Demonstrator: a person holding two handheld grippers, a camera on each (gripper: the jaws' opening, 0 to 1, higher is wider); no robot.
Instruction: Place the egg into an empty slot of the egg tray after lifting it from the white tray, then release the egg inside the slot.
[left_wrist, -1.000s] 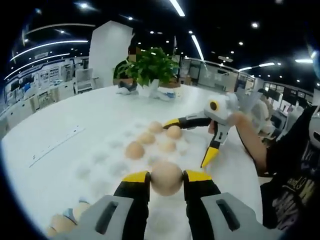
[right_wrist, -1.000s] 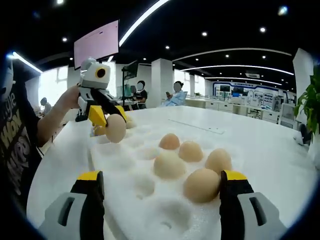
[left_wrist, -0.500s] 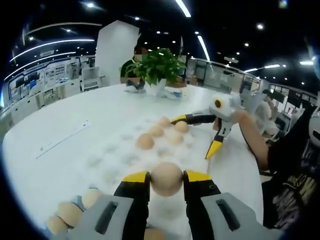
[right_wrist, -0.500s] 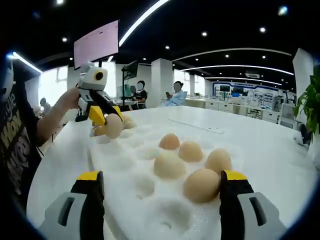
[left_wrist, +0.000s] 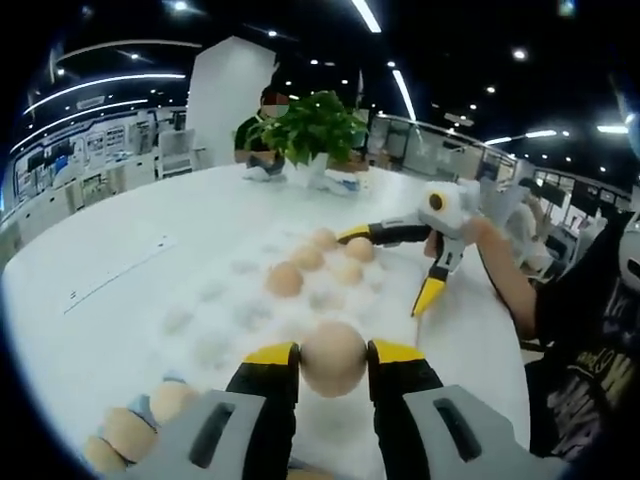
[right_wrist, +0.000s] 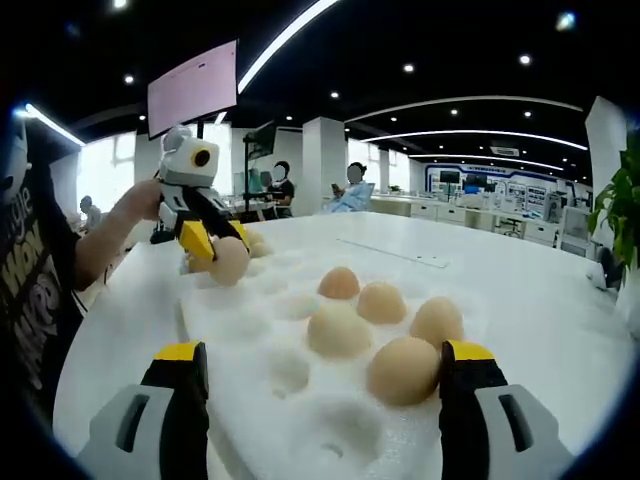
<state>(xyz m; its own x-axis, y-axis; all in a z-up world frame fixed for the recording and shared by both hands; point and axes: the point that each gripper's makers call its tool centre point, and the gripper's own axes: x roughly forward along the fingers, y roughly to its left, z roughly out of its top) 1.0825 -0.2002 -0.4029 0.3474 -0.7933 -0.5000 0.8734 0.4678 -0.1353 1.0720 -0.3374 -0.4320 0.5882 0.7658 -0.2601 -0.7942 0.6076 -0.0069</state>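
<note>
My left gripper (left_wrist: 333, 352) is shut on a tan egg (left_wrist: 333, 357), held just above the near end of the white foam egg tray (left_wrist: 215, 320). Several eggs (left_wrist: 285, 278) fill slots at the tray's far end. In the right gripper view the left gripper (right_wrist: 222, 248) holds the egg (right_wrist: 228, 261) low over the egg tray's (right_wrist: 260, 340) far-left corner, with a hand behind it. My right gripper (right_wrist: 323, 355) stands wide open over the tray's near end, with an egg (right_wrist: 403, 370) by its right jaw. The right gripper (left_wrist: 390, 265) is open in the left gripper view too.
More eggs (left_wrist: 130, 432) lie at the lower left beside the egg tray. A potted plant (left_wrist: 312, 128) stands at the round white table's (left_wrist: 130, 230) far edge, and a thin strip (left_wrist: 115, 273) lies on the left. People sit in the background (right_wrist: 352, 188).
The left gripper has carried the egg slightly down and closer to the tray's corner. The right gripper has stayed open and still.
</note>
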